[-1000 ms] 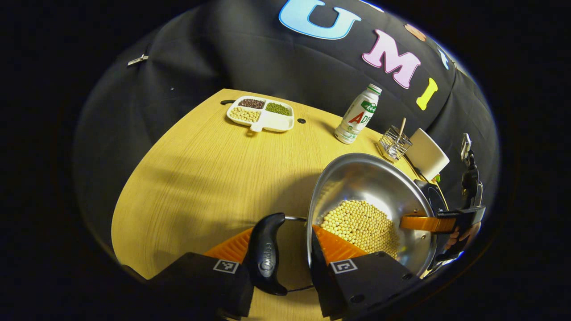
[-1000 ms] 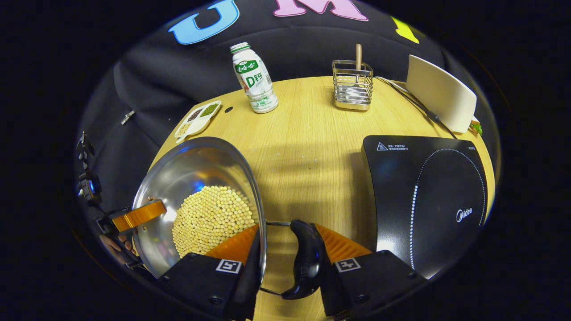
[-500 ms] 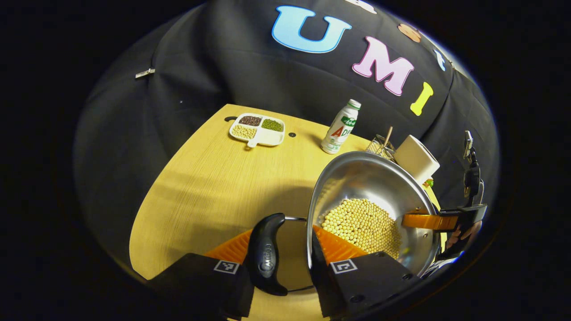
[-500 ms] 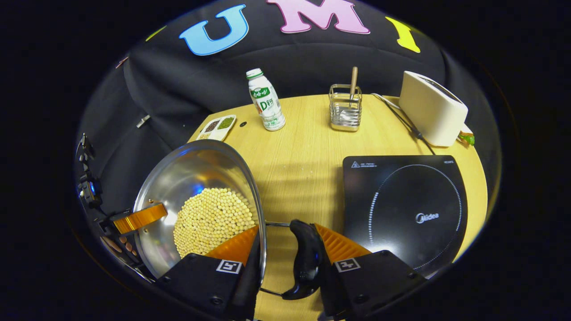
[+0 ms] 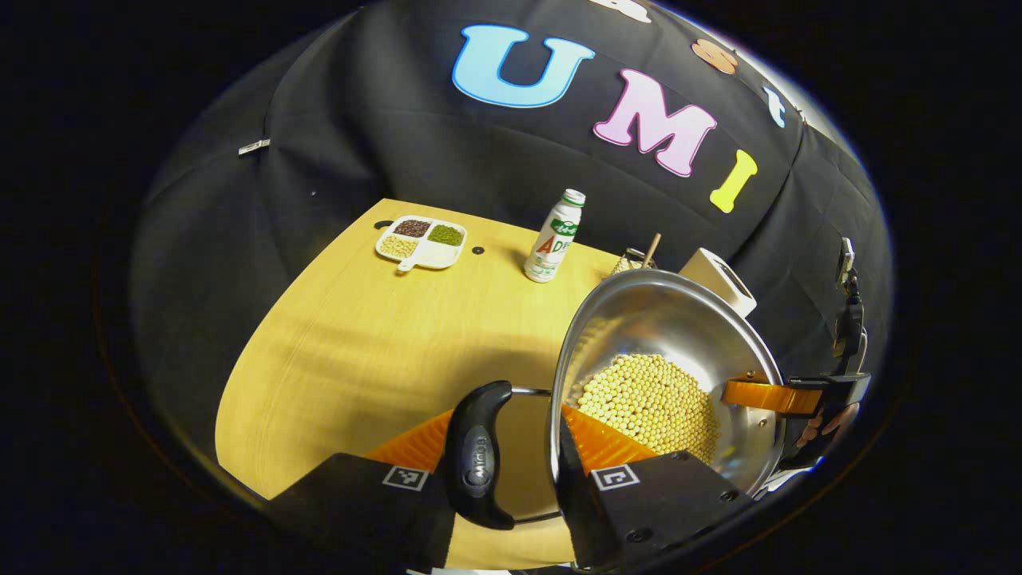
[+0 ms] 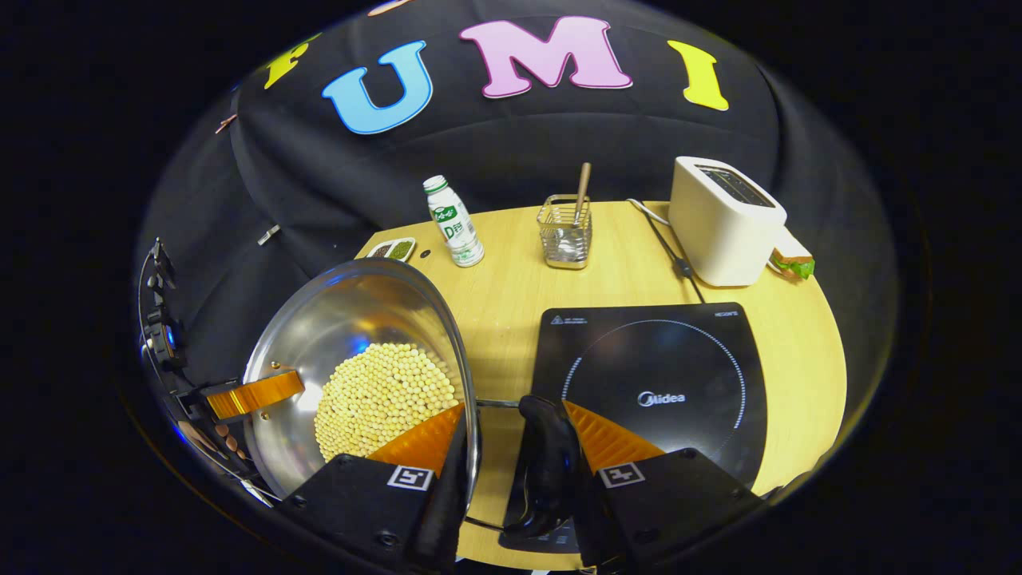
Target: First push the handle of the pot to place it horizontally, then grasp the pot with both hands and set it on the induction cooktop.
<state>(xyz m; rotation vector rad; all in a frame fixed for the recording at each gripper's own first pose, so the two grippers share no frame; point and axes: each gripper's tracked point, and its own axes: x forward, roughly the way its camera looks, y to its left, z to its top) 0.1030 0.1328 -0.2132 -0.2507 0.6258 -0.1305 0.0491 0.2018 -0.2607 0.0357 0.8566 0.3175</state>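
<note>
A steel pot (image 5: 655, 327) with yellow beans (image 5: 647, 399) inside hangs in the air above the wooden table (image 5: 359, 335). My left gripper (image 5: 503, 439) is shut on it, one finger outside its black side handle (image 5: 477, 455) and one inside the rim. In the right gripper view the pot (image 6: 351, 319) sits at the left, and my right gripper (image 6: 511, 439) is shut on the opposite black handle (image 6: 547, 463) and rim the same way. The black induction cooktop (image 6: 663, 375) lies just right of that handle, below it. Each view shows the other gripper (image 5: 790, 395) (image 6: 247, 393) across the pot.
A white bottle (image 6: 453, 222), a wire holder (image 6: 565, 231) with a wooden stick and a white toaster (image 6: 722, 220) with its cord stand along the table's back. A divided dish (image 5: 421, 241) of beans sits at the far left corner.
Both grippers have lifted the pot higher and carried it toward the cooktop, which now lies under the right handle. The table's objects look smaller and farther off.
</note>
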